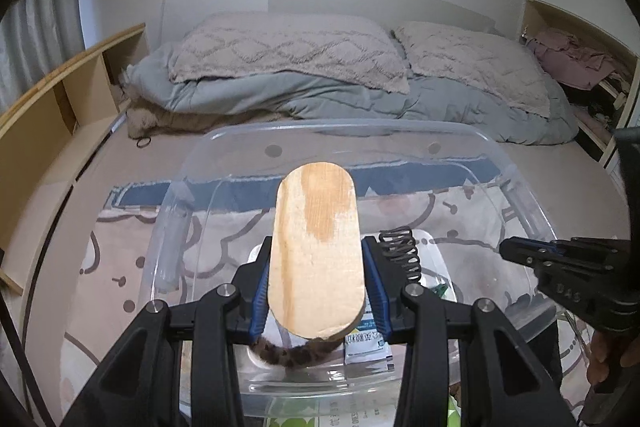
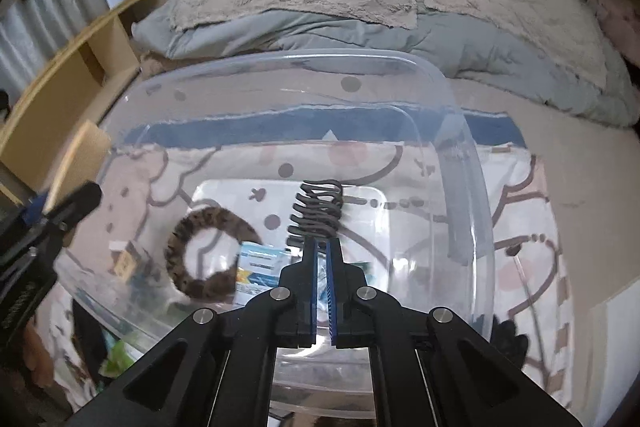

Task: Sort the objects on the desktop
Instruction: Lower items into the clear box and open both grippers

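Note:
My left gripper point(image 1: 318, 263) is shut on a flat wooden paddle point(image 1: 316, 247) with rounded ends and holds it over a clear plastic bin point(image 1: 192, 167). In the bin lie a black coiled hair tie point(image 1: 402, 251), a leopard-print scrunchie point(image 1: 296, 351) and a blue-white packet point(image 1: 366, 347). My right gripper point(image 2: 322, 247) has its jaws nearly together with nothing between them, over the bin point(image 2: 472, 155), just behind the coiled tie point(image 2: 318, 211). The scrunchie point(image 2: 208, 255) and packet point(image 2: 260, 263) lie to its left. The right gripper also shows in the left wrist view point(image 1: 512, 251), and the left gripper at the left edge of the right wrist view point(image 2: 86, 197).
The bin stands on a patterned blanket point(image 1: 120, 247) on a bed. Pillows point(image 1: 288, 47) and a grey duvet point(image 1: 320, 95) lie behind it. Wooden shelving point(image 1: 60, 95) runs along the left, and a shelf with clothes point(image 1: 576, 59) stands at the right.

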Motion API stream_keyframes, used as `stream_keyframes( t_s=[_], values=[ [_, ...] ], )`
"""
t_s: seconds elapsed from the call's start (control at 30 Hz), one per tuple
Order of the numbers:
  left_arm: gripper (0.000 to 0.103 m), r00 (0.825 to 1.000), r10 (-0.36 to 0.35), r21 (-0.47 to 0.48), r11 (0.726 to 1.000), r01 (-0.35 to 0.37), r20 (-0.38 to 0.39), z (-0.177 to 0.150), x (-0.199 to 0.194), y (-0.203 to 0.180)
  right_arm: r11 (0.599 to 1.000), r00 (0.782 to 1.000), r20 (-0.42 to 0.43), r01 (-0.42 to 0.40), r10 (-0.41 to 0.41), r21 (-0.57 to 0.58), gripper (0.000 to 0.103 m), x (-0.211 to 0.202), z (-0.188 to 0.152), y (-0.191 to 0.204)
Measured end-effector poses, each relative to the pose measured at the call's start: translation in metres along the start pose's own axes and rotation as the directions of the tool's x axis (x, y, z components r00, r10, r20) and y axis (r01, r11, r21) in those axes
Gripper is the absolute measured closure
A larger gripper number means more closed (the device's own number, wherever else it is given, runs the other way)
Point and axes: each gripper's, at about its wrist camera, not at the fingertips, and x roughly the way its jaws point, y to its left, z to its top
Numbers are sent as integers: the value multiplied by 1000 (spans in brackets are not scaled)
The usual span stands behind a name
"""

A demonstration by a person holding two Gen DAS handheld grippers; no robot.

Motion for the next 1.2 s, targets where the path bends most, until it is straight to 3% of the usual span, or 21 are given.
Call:
stream_keyframes(
  t_s=[0.33, 0.5, 0.53, 0.57, 0.6, 0.9, 1.2],
  values=[
    [62, 988, 3, 2, 1000, -2, -152, 5, 31, 4, 999, 999, 42, -3, 4, -36, 100, -8, -9, 6],
    [60, 988, 8, -33, 999, -13, -153, 10, 36, 10, 997, 999, 52, -5, 9, -76, 100, -11, -12, 12],
    [42, 990, 23, -47, 998, -30, -139, 12, 35, 12, 997, 998, 55, -5, 10, -81, 100, -11, -13, 13],
    [17, 991, 45, -63, 997, -53, -126, 13, 34, 15, 996, 998, 59, -8, 13, -87, 100, -11, -13, 14],
    [12, 992, 59, -75, 995, -68, -114, 13, 32, 16, 996, 998, 61, -13, 19, -89, 100, -11, -14, 15],
    [11, 986, 108, -1, 994, -109, -125, 4, 33, 14, 997, 999, 43, -16, 19, -81, 100, -7, -21, 15],
    [11, 991, 80, -4, 997, -81, -108, 2, 15, 12, 999, 997, 78, 0, 4, -48, 100, -20, -26, 13]
  ],
)
